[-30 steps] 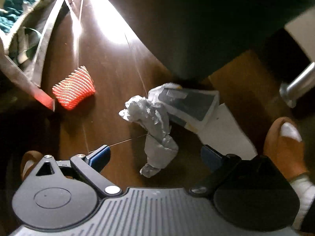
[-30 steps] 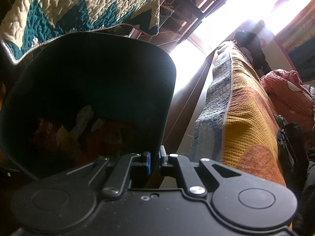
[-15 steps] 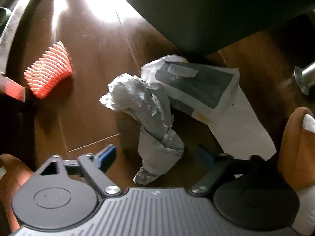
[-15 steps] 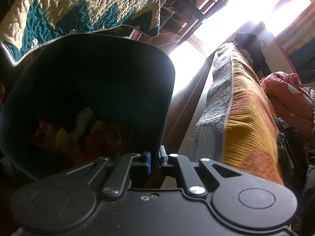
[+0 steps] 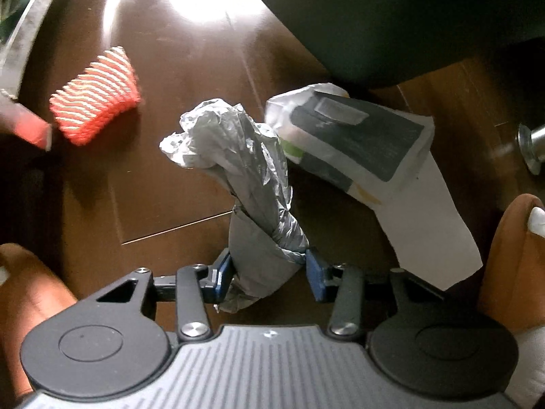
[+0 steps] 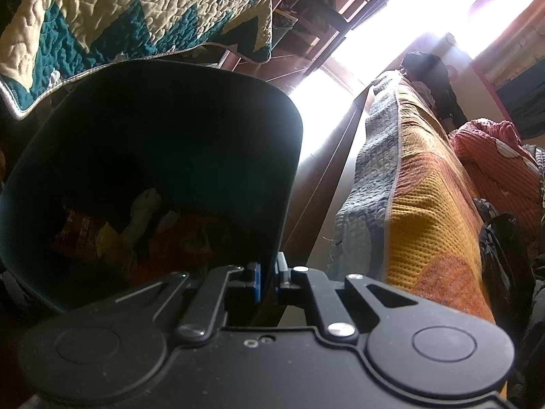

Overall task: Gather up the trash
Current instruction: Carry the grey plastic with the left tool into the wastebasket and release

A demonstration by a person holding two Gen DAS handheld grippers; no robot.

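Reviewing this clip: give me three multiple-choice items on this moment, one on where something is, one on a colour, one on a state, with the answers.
1. Where is the grey crumpled plastic bag?
A. inside the bin
B. on the wooden floor, its near end between the left claw fingers
C. on the bed

2. What colour is the ribbed item on the floor to the left of the bag?
A. red and white
B. blue
C. black

3. What is the right claw doing?
A. hanging open in the air
B. holding a paper sheet
C. shut on the rim of the dark bin

Answers: 1 B, the blue pads flank the bag's lower end. 2 A, its red and white stripes are plain. 3 C, both pads pinch the bin wall.
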